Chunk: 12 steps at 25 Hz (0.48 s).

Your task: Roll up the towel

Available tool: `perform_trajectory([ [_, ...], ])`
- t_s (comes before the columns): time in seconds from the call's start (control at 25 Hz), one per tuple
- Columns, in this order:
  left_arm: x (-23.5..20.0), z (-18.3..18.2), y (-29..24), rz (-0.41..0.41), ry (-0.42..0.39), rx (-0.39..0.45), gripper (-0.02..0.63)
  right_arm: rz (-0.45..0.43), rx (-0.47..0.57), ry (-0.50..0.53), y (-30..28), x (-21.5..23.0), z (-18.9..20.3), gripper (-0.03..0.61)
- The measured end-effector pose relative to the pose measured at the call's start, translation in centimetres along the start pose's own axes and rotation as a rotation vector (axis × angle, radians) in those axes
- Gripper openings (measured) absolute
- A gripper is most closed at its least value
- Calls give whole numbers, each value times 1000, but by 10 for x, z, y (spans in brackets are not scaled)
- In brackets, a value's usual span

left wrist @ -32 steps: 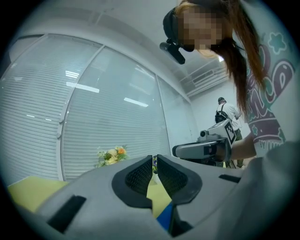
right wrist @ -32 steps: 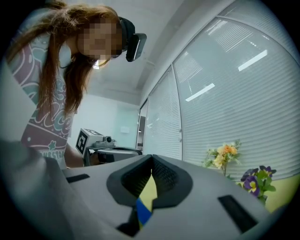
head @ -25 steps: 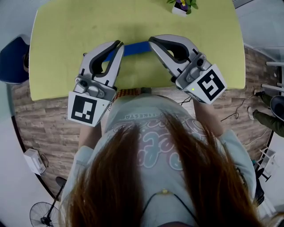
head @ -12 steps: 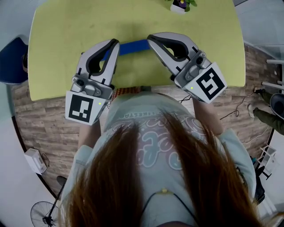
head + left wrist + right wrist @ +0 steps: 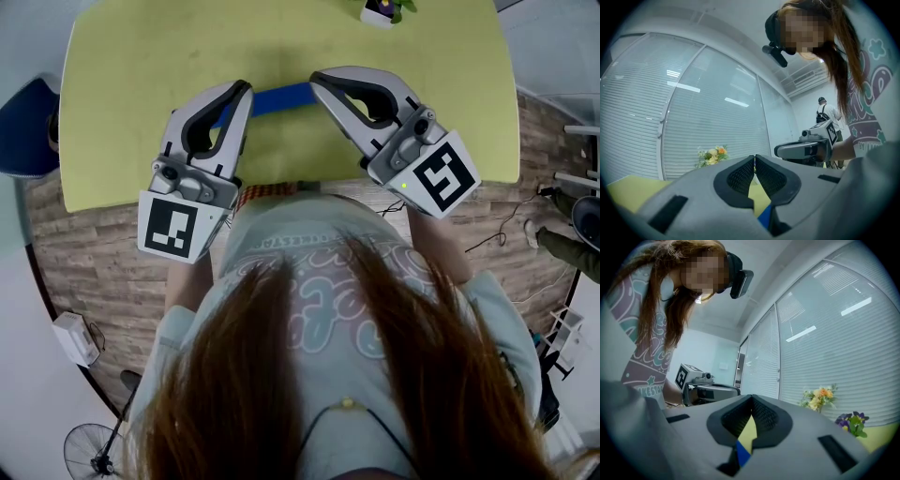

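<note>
The blue towel [image 5: 279,99] lies as a narrow rolled strip on the yellow-green table [image 5: 141,75], between my two grippers. My left gripper [image 5: 246,88] is shut, with its tips over the towel's left end. My right gripper [image 5: 316,79] is shut too, with its tips at the towel's right end. In the left gripper view the pads [image 5: 740,176] meet at the tips of the left gripper [image 5: 754,157] with nothing between them, and a bit of blue towel [image 5: 765,216] shows below. The right gripper view shows the same: right gripper [image 5: 751,398] closed, blue towel [image 5: 742,453] underneath.
A small flower pot [image 5: 384,11] stands at the table's far edge; its flowers [image 5: 712,155] show in both gripper views, with purple blooms [image 5: 853,420] beside them. A blue chair [image 5: 28,127] stands left of the table. Window blinds lie beyond. Another person [image 5: 825,112] stands far off.
</note>
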<state>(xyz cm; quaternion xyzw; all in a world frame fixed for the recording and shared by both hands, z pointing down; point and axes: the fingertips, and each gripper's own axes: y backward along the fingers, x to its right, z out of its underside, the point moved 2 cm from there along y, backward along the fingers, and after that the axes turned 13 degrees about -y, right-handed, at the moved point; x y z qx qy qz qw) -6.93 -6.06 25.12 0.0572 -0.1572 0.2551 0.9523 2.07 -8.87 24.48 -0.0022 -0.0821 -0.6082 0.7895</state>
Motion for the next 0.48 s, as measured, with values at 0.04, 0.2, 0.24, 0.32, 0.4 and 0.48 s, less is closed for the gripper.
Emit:
perform_trajectory([
  [0.04,0,0,0,0,1,0,20,1,1,0,0,0,0,5],
  [0.2,0,0,0,-3,0,-2,20,5,0,2,1,1,0,5],
  [0.24,1,0,0,-1,-2,-3,20,6,-1,2,1,1,0,5],
  [0.32,1,0,0,3,-6,-3,20,9,-4,4,1,1,0,5],
  [0.4,-1,0,0,3,-7,-5,18,9,-6,5,0,1,1,5],
  [0.48,-2,1,0,0,-6,-7,18,8,-9,6,-2,0,1,5],
])
